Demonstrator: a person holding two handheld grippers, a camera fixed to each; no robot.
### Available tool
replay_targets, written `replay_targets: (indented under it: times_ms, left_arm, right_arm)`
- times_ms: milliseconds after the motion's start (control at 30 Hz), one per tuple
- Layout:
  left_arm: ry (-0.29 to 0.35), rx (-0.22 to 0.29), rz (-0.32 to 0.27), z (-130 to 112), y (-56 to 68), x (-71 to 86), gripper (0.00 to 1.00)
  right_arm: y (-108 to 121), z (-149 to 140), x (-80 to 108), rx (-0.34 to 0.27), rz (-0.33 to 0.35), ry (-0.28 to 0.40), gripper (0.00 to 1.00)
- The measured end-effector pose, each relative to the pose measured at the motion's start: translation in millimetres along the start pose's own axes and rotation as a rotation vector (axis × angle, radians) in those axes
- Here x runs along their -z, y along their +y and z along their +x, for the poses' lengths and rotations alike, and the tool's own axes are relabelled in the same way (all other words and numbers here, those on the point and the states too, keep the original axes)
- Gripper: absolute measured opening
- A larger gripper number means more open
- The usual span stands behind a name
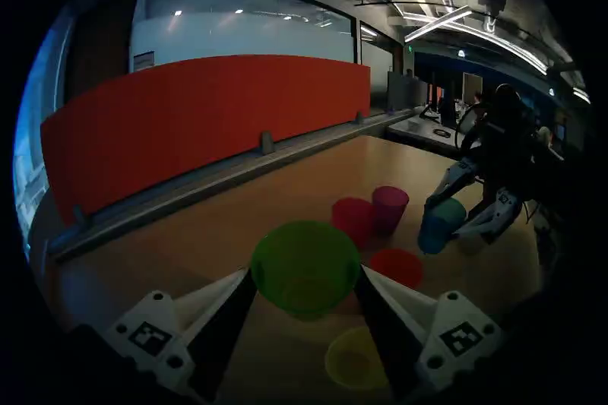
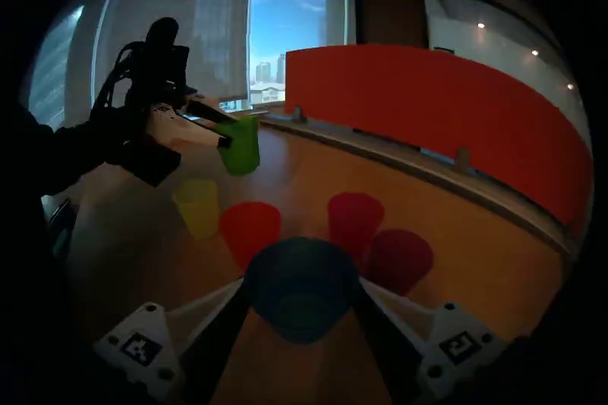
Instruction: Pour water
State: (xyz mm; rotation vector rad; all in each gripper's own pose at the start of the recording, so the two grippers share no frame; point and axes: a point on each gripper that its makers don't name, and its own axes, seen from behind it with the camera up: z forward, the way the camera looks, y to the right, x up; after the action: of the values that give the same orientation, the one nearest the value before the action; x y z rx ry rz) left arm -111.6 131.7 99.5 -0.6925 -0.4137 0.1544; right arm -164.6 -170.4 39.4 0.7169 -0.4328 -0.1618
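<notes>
A pale wooden tabletop (image 1: 228, 230) carries four upright cups in a loose cluster. The yellow cup (image 1: 356, 359) stands at one end, the red cup (image 1: 396, 267) near it. Beyond sit the crimson cup (image 1: 352, 219) and magenta cup (image 1: 389, 207) (these two just beside each other, perhaps touching). A grey rail (image 1: 228, 173) lines the far edge.

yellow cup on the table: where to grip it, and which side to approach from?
Grip the yellow cup across its side wall, about mid-height, with the fingers level. It stands upright, mouth up, and tapers downward, so a grip nearer the rim would likely slip less. Come from the side away from the orange-red cup, which stands close beside it.
</notes>
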Motion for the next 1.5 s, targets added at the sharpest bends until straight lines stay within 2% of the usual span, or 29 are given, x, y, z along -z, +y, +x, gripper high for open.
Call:
replay_targets:
  times_ms: [267,500,900,1100,1500]
  left_arm:
    - [0.056,0.002,-0.007,20,13.4,22.7,0.86]
    - [0.121,0.007,-0.014,38,30.6,46.1,0.86]
    - [0.194,0.026,-0.041,55,56.4,78.7,0.87]
    - [0.209,0.018,-0.044,60,65.1,88.1,0.87]
    - [0.241,0.016,-0.065,65,82.8,97.0,0.87]
  right_arm:
    - [-3,34,21.0,0.006,-0.007,0.051,0.90]
    - [-9,66,41.2,0.013,-0.010,0.102,0.90]
    - [-22,108,65.7,0.024,-0.009,0.181,0.90]
    - [-27,121,72.2,0.028,-0.008,0.210,0.90]
    - [-31,145,82.7,0.016,0.002,0.274,0.91]
